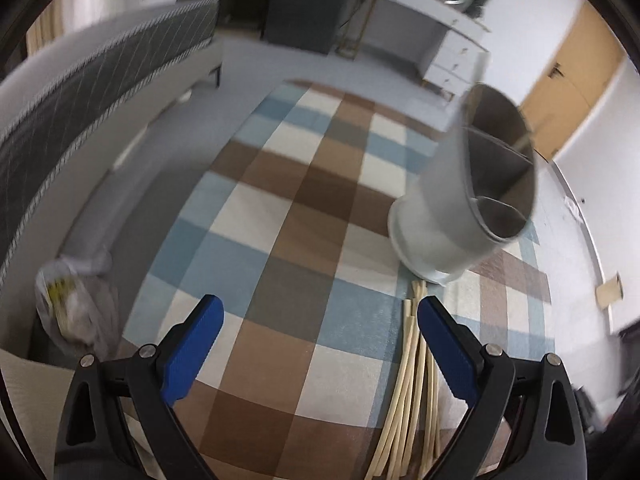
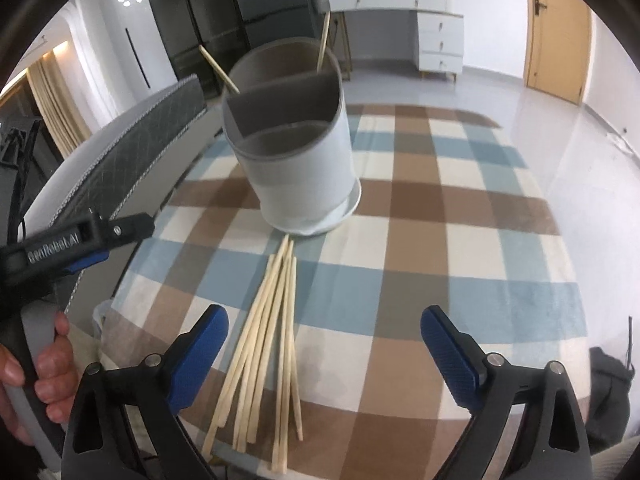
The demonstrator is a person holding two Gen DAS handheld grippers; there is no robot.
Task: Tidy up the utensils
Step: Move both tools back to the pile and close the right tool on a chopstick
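Holding your left gripper (image 1: 320,312) spread wide with nothing between its fingers, you see the chopsticks (image 1: 408,380) just inside its right finger, the holder (image 1: 460,200) beyond them. Your right gripper (image 2: 324,322), equally spread and empty, shows more: the whole fan of chopsticks (image 2: 268,340) on the checked cloth (image 2: 440,240), and two sticks (image 2: 219,69) standing in the holder (image 2: 296,152).

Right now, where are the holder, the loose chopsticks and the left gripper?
holder (image 2: 304,160): right wrist view, outer wall.
loose chopsticks (image 2: 268,332): right wrist view, mid-bundle.
left gripper (image 1: 320,316): left wrist view, gap between fingertips.
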